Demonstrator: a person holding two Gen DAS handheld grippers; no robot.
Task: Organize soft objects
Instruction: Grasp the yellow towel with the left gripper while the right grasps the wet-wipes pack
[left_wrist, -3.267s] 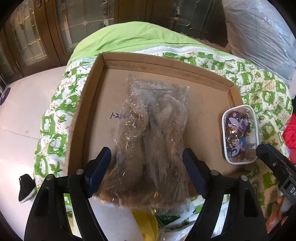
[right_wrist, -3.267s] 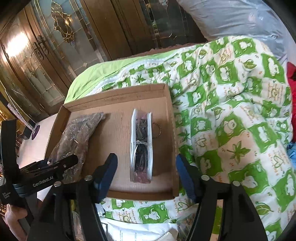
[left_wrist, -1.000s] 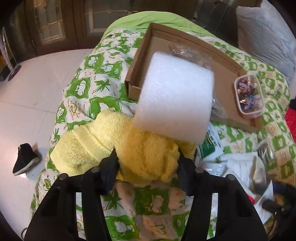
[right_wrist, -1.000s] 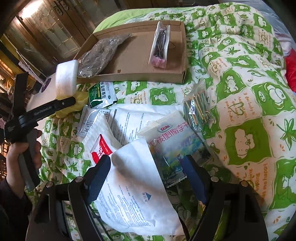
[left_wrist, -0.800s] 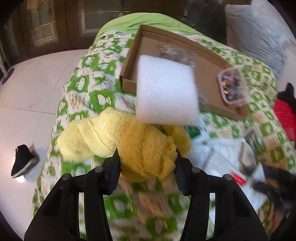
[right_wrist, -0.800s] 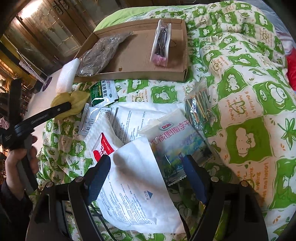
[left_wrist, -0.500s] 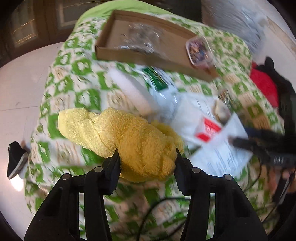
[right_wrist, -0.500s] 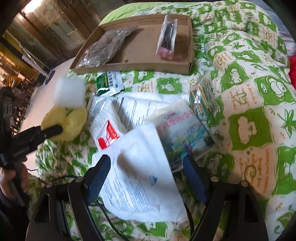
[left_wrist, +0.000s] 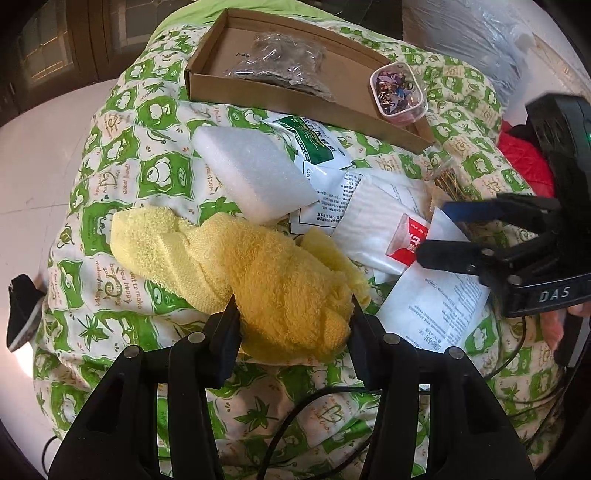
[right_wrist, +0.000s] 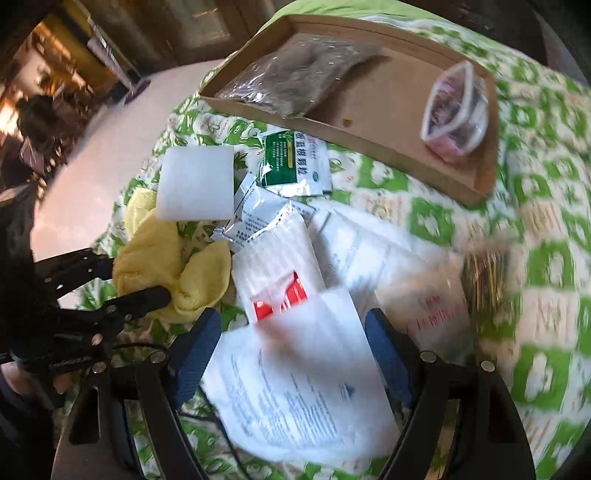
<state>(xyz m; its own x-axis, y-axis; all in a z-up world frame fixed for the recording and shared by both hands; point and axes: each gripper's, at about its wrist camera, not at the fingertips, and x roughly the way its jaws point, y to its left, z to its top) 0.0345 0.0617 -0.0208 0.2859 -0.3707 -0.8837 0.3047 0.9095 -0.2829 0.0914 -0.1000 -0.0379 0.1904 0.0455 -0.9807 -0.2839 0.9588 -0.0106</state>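
Note:
My left gripper (left_wrist: 291, 321) is shut on a yellow towel (left_wrist: 258, 273), held low over the green-and-white quilt (left_wrist: 110, 155); it also shows in the right wrist view (right_wrist: 162, 258). A white foam block (left_wrist: 251, 173) lies on the quilt just beyond the towel, also in the right wrist view (right_wrist: 195, 182). My right gripper (right_wrist: 291, 347) is open and empty over a white paper sheet (right_wrist: 295, 391). A cardboard tray (left_wrist: 207, 79) at the far side holds a bagged brown furry item (left_wrist: 280, 62) and a clear box of trinkets (left_wrist: 397, 88).
Several packets and papers lie scattered on the quilt, among them a green-and-white sachet (right_wrist: 295, 162) and a red-labelled white pouch (left_wrist: 384, 229). A bag of thin sticks (right_wrist: 484, 280) lies to the right. A black cable (left_wrist: 314, 417) runs across the quilt near me. White floor (left_wrist: 37, 147) lies left.
The foam block, earlier riding on the towel, has dropped onto the quilt. My left gripper has pulled back from the tray with the towel. My right gripper has swung left, blurring its view.

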